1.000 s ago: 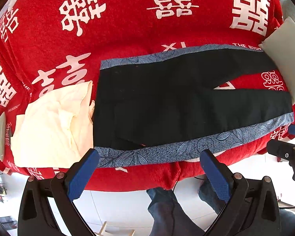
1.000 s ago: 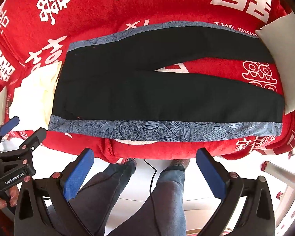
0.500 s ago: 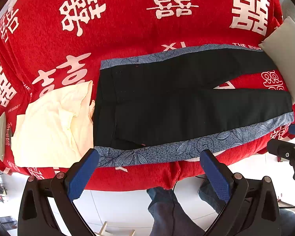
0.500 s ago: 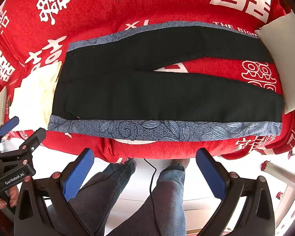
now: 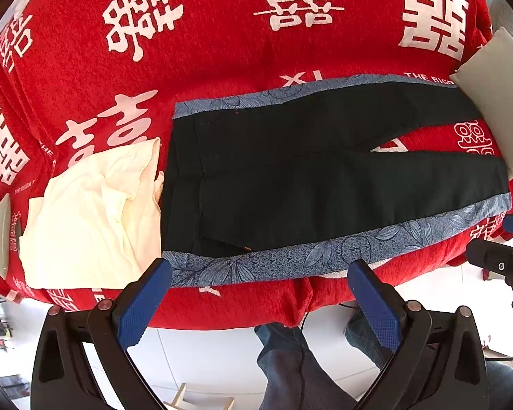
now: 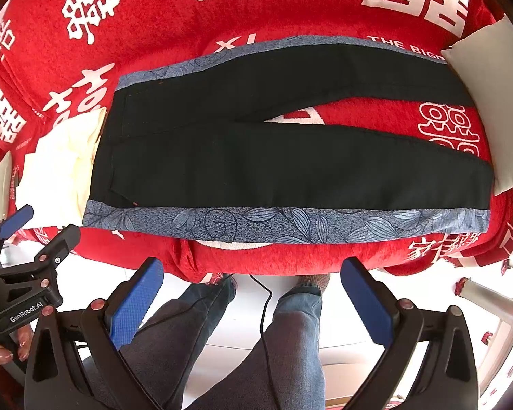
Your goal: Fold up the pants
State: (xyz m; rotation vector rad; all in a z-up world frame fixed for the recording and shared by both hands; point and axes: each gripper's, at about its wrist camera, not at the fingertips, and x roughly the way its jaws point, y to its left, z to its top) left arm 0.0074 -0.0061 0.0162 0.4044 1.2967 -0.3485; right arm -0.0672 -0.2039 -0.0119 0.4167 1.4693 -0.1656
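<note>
A red blanket [image 5: 222, 51] printed with large white double-happiness characters covers the whole work surface and drapes over its near edge in both wrist views. Spread flat across it lie the black pants [image 5: 307, 184], unfolded, waistband toward 9 o'clock and both legs running toward 3 o'clock, a narrow wedge of red showing between the legs; a blue leaf-patterned stripe [image 6: 290, 220] trims the near side seam and a matching one the far seam. A crumpled cream garment [image 5: 92, 215] lies at 9 o'clock, just beside the waistband. A pale cushion [image 5: 496, 95] sits at 3 o'clock, its edge touching the far leg's cuff. Below the blanket's edge, at 6 o'clock, the person's jeans-clad legs [image 6: 256, 341] stand on a light floor, a thin black cable running down between them. The left gripper [image 5: 256, 294] hovers off the near edge by the waistband corner, its blue-padded fingers [image 5: 143, 304] spread wide and holding nothing. The right gripper [image 6: 251, 294] hangs short of the near stripe, likewise spread wide and empty. At 8 o'clock in the right view, a hand [image 6: 3, 348] grasps the left tool's handle.
</note>
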